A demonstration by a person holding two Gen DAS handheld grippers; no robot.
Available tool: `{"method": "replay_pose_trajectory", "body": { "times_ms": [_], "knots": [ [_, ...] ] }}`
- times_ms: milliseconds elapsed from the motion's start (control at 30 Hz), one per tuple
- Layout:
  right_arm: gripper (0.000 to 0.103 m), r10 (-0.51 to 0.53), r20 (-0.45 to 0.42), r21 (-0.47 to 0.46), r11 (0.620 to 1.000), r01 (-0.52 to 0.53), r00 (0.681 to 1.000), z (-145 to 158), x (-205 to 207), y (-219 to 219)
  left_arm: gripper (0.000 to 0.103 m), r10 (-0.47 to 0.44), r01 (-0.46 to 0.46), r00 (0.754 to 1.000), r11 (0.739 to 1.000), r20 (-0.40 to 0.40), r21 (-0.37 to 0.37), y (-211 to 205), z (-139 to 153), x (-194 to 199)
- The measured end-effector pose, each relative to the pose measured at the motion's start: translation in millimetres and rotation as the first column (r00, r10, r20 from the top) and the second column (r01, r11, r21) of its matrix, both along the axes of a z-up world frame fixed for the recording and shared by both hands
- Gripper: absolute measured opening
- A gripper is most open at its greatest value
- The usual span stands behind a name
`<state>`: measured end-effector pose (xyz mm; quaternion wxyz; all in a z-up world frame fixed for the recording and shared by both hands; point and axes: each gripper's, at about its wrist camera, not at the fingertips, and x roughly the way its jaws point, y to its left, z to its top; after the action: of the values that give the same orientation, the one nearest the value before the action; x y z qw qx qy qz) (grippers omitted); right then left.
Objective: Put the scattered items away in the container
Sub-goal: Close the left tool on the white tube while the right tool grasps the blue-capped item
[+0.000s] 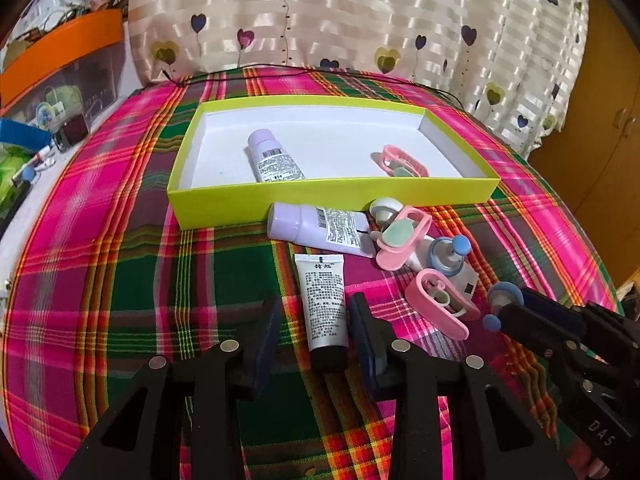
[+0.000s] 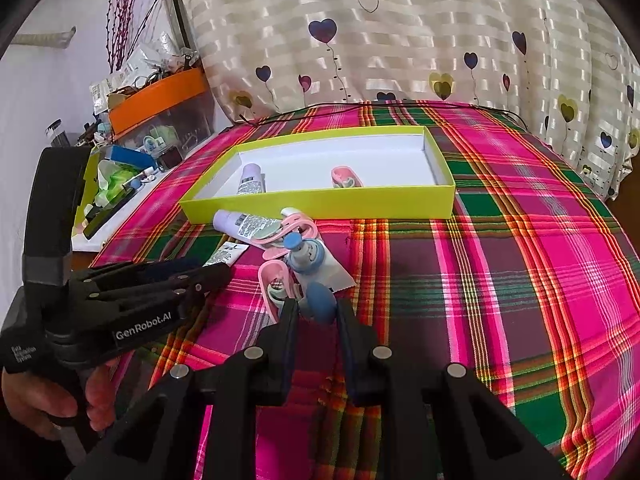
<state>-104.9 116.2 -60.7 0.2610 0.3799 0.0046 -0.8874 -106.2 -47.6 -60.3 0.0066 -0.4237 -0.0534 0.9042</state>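
Two grippers are in my hands over the plaid cloth (image 1: 100,280). My left gripper (image 1: 316,320) has its jaws wide apart, with a white tube (image 1: 325,308) with a black cap lying on the cloth between them; the pads do not press on it. My right gripper (image 2: 318,312) is clamped on a blue-topped piece (image 2: 320,300), which sits squeezed between its fingers. My left hand (image 2: 48,400) shows at the near left of the right camera's view, wrapped round its handle.

Just beyond the right gripper lies a pink clip (image 1: 440,304), touching a small heap: a blue-capped piece (image 1: 448,256) on a white packet, another pink clip (image 1: 400,240) with a green pad, and a lilac tube (image 1: 316,228) lying on its side against the near wall of the box.

Farther off sits the yellow-green box (image 1: 332,200), white inside. It holds a lilac tube (image 1: 272,160) at its left and a pink clip (image 1: 400,162) at its right.
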Motion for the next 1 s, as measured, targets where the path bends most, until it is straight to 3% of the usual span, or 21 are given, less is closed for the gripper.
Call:
{"method": "replay_pose_trajectory", "body": {
  "times_ms": [167, 500, 567, 1000],
  "knots": [
    [0.02, 0.001, 0.004, 0.0, 1.0, -0.001, 1.0, -1, -1, -1, 0.03, 0.013, -0.013, 1.0, 1.0, -0.005, -0.008, -1, 0, 0],
    [0.02, -0.004, 0.003, 0.004, 1.0, 0.004, 1.0, 1, 3, -6, 0.029, 0.018, -0.018, 1.0, 1.0, -0.002, -0.024, 1, 0, -1],
    [0.02, -0.005, 0.002, 0.004, 1.0, 0.005, 1.0, 1, 4, -5, 0.022, 0.014, -0.014, 1.0, 0.999, -0.002, -0.033, 2, 0, 0],
    [0.02, -0.004, -0.007, 0.006, 1.0, 0.004, 1.0, 5, 8, -5, 0.022, 0.002, -0.003, 1.0, 0.999, -0.007, -0.041, 6, 0, 10]
  ]
}}
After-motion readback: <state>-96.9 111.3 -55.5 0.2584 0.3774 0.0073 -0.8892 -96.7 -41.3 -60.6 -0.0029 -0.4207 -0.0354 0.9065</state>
